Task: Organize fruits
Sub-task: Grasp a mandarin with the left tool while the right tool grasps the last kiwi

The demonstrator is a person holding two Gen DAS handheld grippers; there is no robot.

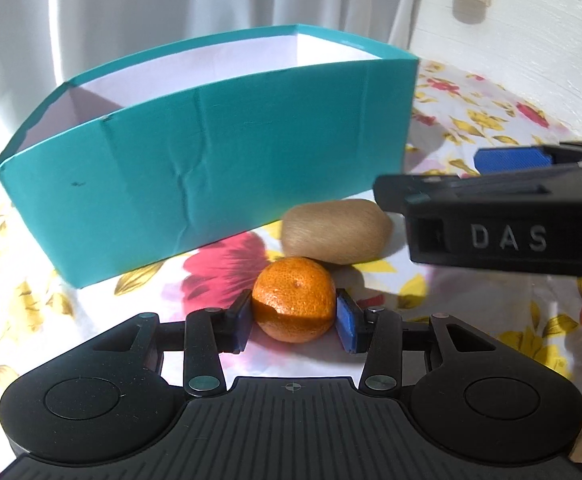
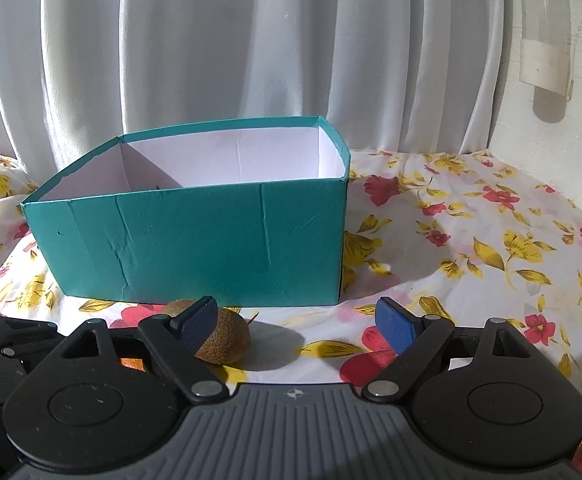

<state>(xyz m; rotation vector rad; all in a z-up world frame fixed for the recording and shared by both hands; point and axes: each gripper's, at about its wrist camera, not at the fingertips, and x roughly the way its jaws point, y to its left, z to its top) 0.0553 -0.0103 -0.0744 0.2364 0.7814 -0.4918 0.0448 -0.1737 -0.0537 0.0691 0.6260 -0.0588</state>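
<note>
Left wrist view: left gripper (image 1: 294, 322), jaws clamped on the mandarin (image 1: 294, 304) resting on the floral cloth (image 1: 31, 312); kiwi (image 1: 336, 233) just behind. Next, I'd say: lift over the teal box (image 1: 195, 184) wall. Right wrist view: right gripper (image 2: 296, 325), jaws spread, empty, kiwi beside its left finger.

A white cloth printed with red and yellow flowers (image 2: 471, 232) is spread over the surface and fills the lower and right parts of both views. Pale grey-white curtains hanging in vertical folds (image 2: 231, 48) are seen across the upper part of the right wrist view and in the upper left of the left wrist view. A textured white wall (image 1: 531, 52) is seen at the upper right, with a cream tube-shaped fitting (image 2: 547, 68) mounted on it.
</note>
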